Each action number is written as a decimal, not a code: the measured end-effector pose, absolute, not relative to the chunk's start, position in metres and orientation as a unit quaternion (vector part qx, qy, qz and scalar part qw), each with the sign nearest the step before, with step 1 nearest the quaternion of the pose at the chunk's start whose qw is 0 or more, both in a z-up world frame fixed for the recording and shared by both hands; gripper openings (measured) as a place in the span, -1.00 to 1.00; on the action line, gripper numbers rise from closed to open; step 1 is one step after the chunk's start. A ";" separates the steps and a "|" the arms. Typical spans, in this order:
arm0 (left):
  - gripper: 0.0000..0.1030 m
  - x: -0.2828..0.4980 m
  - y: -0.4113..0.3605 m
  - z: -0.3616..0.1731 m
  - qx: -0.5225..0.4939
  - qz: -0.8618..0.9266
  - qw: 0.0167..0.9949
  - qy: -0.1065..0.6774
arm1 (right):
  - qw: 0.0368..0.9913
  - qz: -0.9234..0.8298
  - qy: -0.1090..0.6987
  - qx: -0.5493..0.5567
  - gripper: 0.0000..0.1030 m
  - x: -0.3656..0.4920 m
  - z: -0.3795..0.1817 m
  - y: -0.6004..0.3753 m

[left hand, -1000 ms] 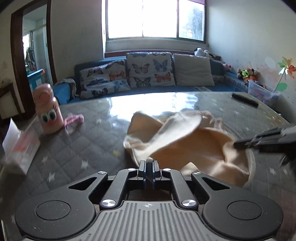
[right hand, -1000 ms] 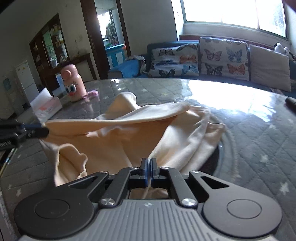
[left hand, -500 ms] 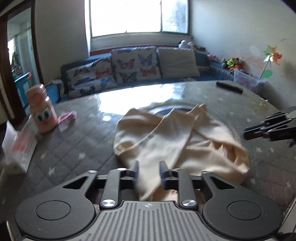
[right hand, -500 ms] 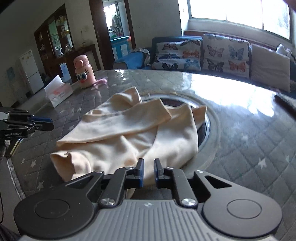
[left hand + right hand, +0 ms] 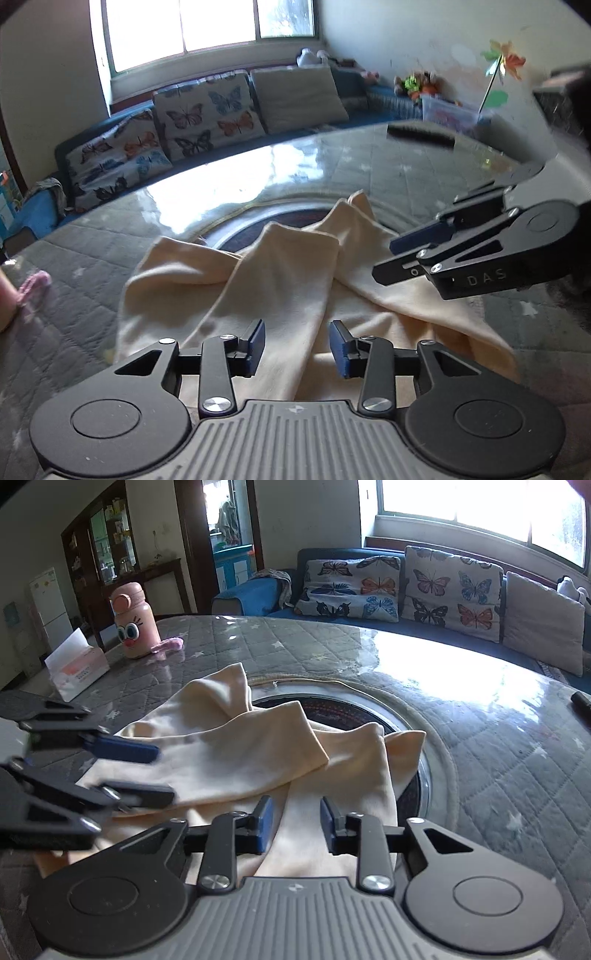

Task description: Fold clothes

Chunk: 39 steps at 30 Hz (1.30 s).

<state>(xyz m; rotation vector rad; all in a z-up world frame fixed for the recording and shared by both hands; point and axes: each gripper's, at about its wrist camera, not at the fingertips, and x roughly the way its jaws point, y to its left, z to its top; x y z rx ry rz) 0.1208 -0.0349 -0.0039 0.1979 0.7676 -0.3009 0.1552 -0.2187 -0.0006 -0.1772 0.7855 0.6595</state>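
A cream garment (image 5: 288, 280) lies crumpled on the quilted grey table (image 5: 74, 258), partly over a round dark inset. My left gripper (image 5: 297, 339) hovers at its near edge; the jaws are opening, cloth lies under the gap, and the pads do not press it. In the right wrist view the same garment (image 5: 258, 753) spreads ahead of my right gripper (image 5: 295, 819), whose jaws are also opening with nothing pinched. Each gripper shows in the other's view: the right gripper (image 5: 388, 260) at the garment's right side, the left gripper (image 5: 162, 775) at its left side.
A pink bottle with cartoon eyes (image 5: 135, 627), a small pink cloth (image 5: 168, 646) and a tissue box (image 5: 77, 668) stand at the table's far left. A black remote (image 5: 421, 134) lies at the far right. A sofa with butterfly cushions (image 5: 406, 587) runs behind the table.
Both grippers were shut on the garment and held it up; they have let go and their jaws have spread. The garment has dropped flat onto the table. The grippers have drawn closer together.
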 end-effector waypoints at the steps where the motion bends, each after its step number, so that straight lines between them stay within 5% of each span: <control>1: -0.19 0.126 -0.037 -0.009 0.097 -0.147 0.909 0.379 | 0.867 0.315 0.376 -0.085 -0.41 0.159 -0.002 -0.217; 5: -0.26 0.135 -0.041 -0.025 0.119 -0.140 0.902 0.391 | 0.864 0.316 0.382 -0.085 -0.32 0.168 -0.009 -0.211; 8: -0.82 0.137 -0.029 -0.026 0.106 -0.130 0.905 0.390 | 0.862 0.317 0.385 -0.091 -0.29 0.174 -0.014 -0.205; 10: -0.90 0.136 -0.021 -0.022 0.098 -0.120 0.910 0.385 | 0.861 0.318 0.387 -0.092 -0.28 0.175 -0.017 -0.201; 21: -0.92 0.106 0.073 0.039 0.023 0.033 0.953 0.300 | 0.868 0.299 0.370 -0.142 -0.34 0.171 -0.032 -0.178; 25: -0.92 0.084 0.119 0.040 -0.012 0.103 0.948 0.301 | 0.876 0.285 0.362 -0.141 -0.93 0.171 -0.029 -0.181; 39: -0.93 0.014 0.172 0.004 -0.056 0.181 0.917 0.349 | 0.928 0.172 0.324 -0.061 -0.97 0.137 0.016 -0.296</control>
